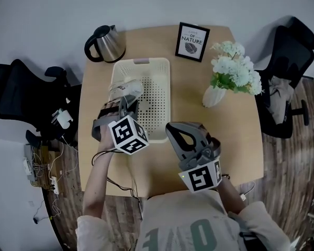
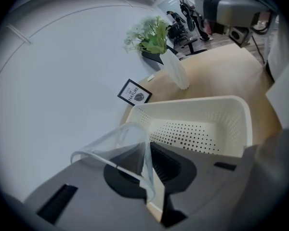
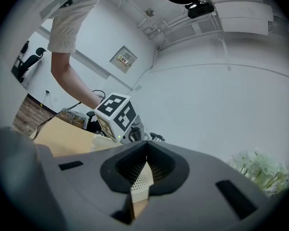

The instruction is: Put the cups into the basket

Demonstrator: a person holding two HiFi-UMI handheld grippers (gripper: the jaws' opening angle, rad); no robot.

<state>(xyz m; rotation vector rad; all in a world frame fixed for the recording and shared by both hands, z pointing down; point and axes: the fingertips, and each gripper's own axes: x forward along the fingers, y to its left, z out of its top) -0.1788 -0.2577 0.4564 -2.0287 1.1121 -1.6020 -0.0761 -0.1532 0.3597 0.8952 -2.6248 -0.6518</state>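
A clear plastic cup [image 1: 126, 89] hangs tilted over the left side of the cream perforated basket [image 1: 156, 95]. My left gripper [image 1: 124, 101] is shut on the cup's thin wall. In the left gripper view the cup [image 2: 116, 143] is pinched at its rim between the jaws, above the basket [image 2: 207, 129]. My right gripper [image 1: 172, 128] hovers over the table just right of the basket's near corner, jaws together with nothing in them. In the right gripper view a strip of the basket [image 3: 140, 184] shows through the narrow slit between the jaws. No other cup is in view.
A steel kettle [image 1: 105, 43] stands at the table's far left. A framed print [image 1: 192, 41] and a white vase of flowers [image 1: 231, 71] stand at the far right. Office chairs [image 1: 21, 90] flank the table. Cables lie on the floor at the left.
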